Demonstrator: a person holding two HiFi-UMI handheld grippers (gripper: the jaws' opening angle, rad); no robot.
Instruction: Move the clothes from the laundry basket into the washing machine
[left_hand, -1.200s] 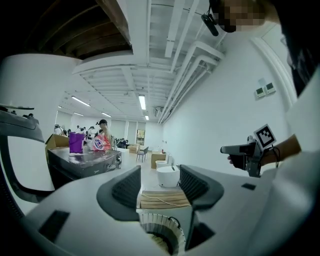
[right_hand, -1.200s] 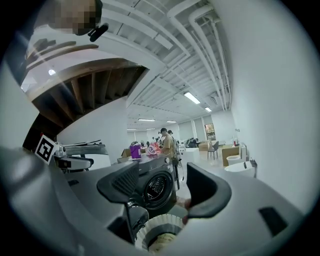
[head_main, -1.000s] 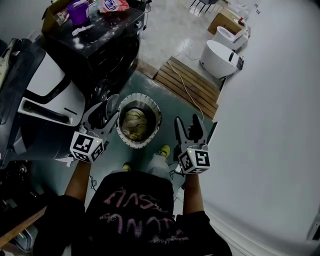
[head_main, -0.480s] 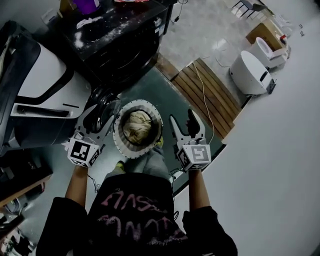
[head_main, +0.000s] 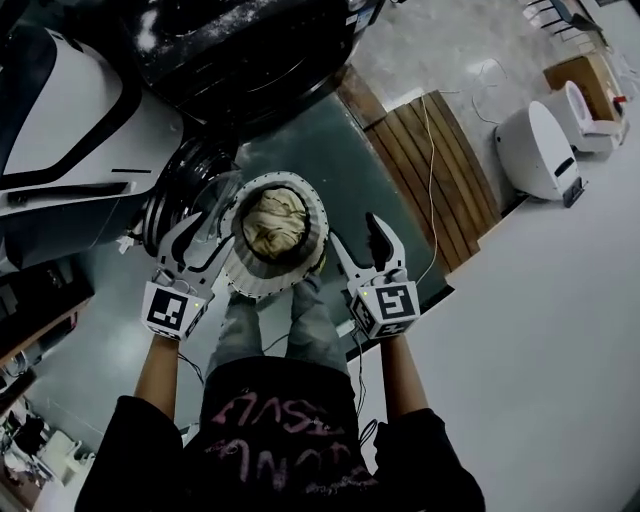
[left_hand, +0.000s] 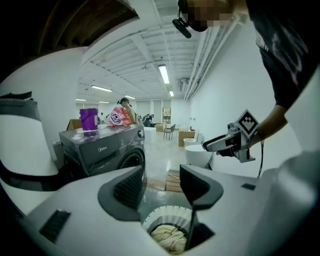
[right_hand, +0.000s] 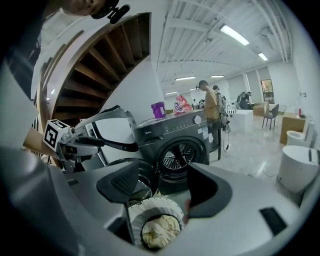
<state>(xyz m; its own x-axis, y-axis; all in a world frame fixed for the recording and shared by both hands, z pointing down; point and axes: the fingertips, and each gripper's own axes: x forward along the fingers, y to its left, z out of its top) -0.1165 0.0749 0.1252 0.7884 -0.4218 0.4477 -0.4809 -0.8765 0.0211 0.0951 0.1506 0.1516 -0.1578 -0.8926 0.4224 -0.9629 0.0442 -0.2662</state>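
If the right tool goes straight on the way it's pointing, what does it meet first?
Probably the front of the dark washing machine, dead ahead between the right tool's open jaws. The laundry basket sits below that line, though depth is unclear.

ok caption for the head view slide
Left gripper and right gripper, both open, either side of the basket of clothes, near the washer

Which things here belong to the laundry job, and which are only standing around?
For the job: laundry basket, clothes inside it, dark washing machine, left gripper, right gripper, both open.
Just lying about: purple cup, colourful bag on the machine, wooden slatted platform.
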